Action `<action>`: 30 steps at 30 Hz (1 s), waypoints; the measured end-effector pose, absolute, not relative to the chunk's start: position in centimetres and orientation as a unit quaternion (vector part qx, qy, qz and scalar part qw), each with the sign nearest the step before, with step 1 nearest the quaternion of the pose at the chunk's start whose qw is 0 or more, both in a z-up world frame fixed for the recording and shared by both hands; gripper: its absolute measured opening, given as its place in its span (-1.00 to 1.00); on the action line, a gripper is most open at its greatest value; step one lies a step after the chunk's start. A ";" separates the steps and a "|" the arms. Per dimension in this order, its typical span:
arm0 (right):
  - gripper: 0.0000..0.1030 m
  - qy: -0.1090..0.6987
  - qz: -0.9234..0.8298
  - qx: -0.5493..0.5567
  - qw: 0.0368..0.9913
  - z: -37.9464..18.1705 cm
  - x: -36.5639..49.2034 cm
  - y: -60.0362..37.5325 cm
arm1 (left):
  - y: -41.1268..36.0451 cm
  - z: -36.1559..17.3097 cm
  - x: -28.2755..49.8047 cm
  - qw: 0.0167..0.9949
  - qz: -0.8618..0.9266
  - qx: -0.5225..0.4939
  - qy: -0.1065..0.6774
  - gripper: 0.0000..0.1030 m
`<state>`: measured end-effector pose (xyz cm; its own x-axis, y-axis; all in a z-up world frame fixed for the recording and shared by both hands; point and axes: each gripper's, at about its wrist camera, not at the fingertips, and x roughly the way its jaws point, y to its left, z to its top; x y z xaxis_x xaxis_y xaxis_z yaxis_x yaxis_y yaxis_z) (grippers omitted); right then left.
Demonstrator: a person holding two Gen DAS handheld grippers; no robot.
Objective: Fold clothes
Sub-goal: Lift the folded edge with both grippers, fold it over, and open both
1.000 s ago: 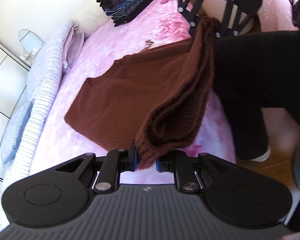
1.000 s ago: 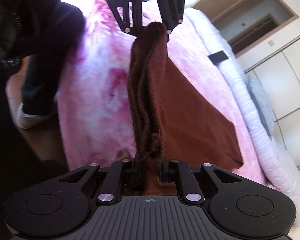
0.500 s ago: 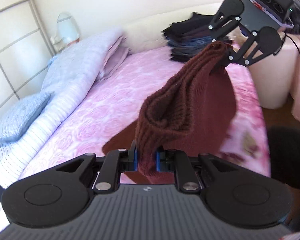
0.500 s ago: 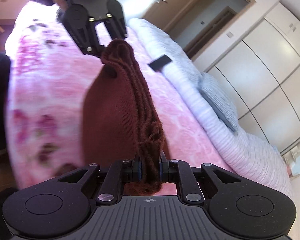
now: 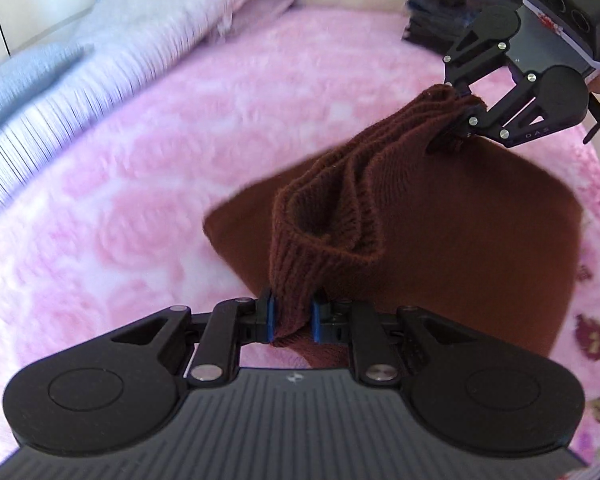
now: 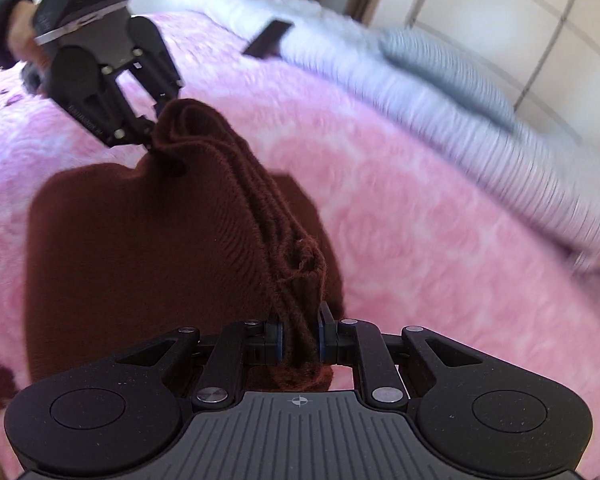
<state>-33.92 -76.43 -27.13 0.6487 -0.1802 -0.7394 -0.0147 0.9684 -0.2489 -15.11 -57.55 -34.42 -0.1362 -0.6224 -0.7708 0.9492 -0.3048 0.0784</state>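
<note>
A brown knit sweater (image 5: 480, 240) hangs between both grippers, its lower part lying on the pink bedspread (image 5: 160, 160). My left gripper (image 5: 293, 320) is shut on one bunched end of its top edge. My right gripper (image 6: 300, 342) is shut on the other end. The stretched edge (image 6: 236, 184) sags between them. The right gripper also shows in the left wrist view (image 5: 456, 120), and the left gripper in the right wrist view (image 6: 152, 136).
A striped white duvet (image 5: 80, 92) and grey-blue pillow (image 6: 440, 60) lie along the bed's far side. A stack of dark folded clothes (image 5: 440, 4) sits near the headboard. White wardrobe doors (image 6: 520, 8) stand behind.
Both grippers have swung the sweater over the bed and lowered it. Its lower part now lies spread on the pink cover.
</note>
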 end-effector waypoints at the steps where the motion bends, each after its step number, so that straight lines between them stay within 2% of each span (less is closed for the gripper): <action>1: -0.72 0.418 -0.048 -0.111 0.900 -27.7 -33.8 -76.9 | -57.9 -34.9 -14.7 0.547 -0.720 0.362 0.228 -0.73; 13: -0.72 0.383 -0.090 -0.036 0.919 -29.0 -32.3 -81.4 | -61.5 -35.7 -12.4 0.588 -0.706 0.302 0.255 -0.72; 15: -0.72 0.380 -0.098 -0.012 0.920 -29.6 -32.0 -82.4 | -62.0 -36.2 -12.0 0.599 -0.697 0.289 0.268 -0.59; 25: -0.73 0.349 -0.143 0.073 0.923 -30.0 -33.5 -84.8 | -63.4 -36.8 -11.6 0.611 -0.700 0.250 0.273 -0.58; 28: -0.72 0.347 -0.157 0.129 0.916 -30.2 -33.7 -86.0 | -63.7 -37.1 -11.4 0.617 -0.689 0.247 0.289 -0.48; 29: -0.70 0.343 -0.161 0.153 0.913 -30.2 -33.9 -86.5 | -63.6 -37.0 -11.3 0.622 -0.685 0.243 0.290 -0.44; 30: -0.52 0.340 -0.168 0.170 0.909 -30.1 -34.1 -86.8 | -63.4 -36.6 -11.1 0.629 -0.680 0.240 0.291 -0.41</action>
